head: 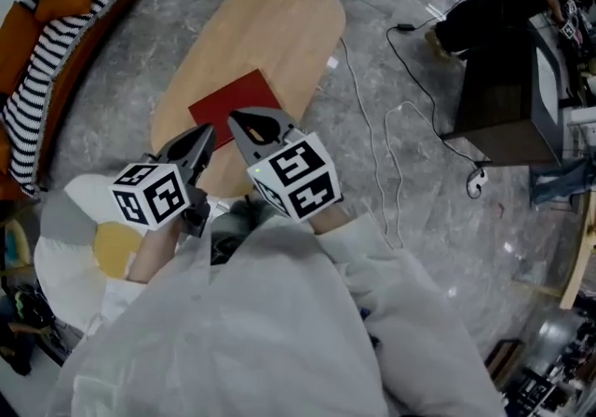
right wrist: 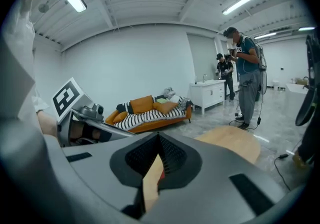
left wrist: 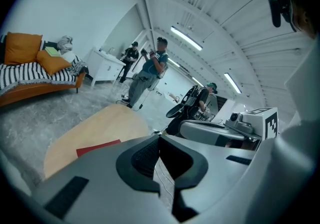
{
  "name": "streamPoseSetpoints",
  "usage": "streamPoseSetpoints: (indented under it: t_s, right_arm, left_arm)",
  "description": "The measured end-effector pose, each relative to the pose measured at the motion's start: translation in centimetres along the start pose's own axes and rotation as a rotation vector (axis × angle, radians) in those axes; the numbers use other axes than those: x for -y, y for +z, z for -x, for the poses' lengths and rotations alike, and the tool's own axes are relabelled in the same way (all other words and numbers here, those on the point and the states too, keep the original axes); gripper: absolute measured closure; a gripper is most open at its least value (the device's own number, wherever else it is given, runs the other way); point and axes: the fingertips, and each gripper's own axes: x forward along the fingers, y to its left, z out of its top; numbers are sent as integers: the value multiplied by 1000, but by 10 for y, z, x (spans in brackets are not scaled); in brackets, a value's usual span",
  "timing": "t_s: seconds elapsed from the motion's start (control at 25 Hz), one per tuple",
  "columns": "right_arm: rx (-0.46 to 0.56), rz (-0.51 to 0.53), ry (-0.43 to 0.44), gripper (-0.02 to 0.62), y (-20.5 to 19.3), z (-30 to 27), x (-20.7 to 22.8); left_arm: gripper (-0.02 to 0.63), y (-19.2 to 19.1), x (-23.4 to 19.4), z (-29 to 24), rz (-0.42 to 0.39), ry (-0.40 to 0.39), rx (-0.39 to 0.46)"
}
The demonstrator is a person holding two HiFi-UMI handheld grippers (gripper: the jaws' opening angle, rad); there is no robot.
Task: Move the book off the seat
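Observation:
A flat red book (head: 237,106) lies on the near half of a long oval wooden seat (head: 270,24). Both grippers are held side by side close to the person's body, above the book's near edge and clear of it. My left gripper (head: 207,132) is shut with nothing in it, and so is my right gripper (head: 234,115). In the left gripper view the shut jaw tips (left wrist: 159,138) point past the book (left wrist: 97,147) on the seat (left wrist: 100,123). In the right gripper view the closed tips (right wrist: 159,136) hide most of the seat (right wrist: 232,140).
An orange sofa with a striped blanket (head: 56,43) stands at the left. Cables (head: 372,127) trail over the grey floor right of the seat, and a dark cabinet (head: 507,89) stands further right. A white round cushion (head: 65,248) sits at the lower left. People (left wrist: 150,75) stand beyond the seat.

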Motion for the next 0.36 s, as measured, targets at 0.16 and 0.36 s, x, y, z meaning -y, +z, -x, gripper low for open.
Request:
streamPoseSetpoints:
  t_s: [0.16,0.36]
  right_arm:
    - [9,-30,-17,584,-2,0,-4]
    - [11,-55,-21,584,-7,3,-8]
  left_arm:
    - [600,2,-1,4,4,5,10]
    - [600,-1,5,3,-12,1,-7]
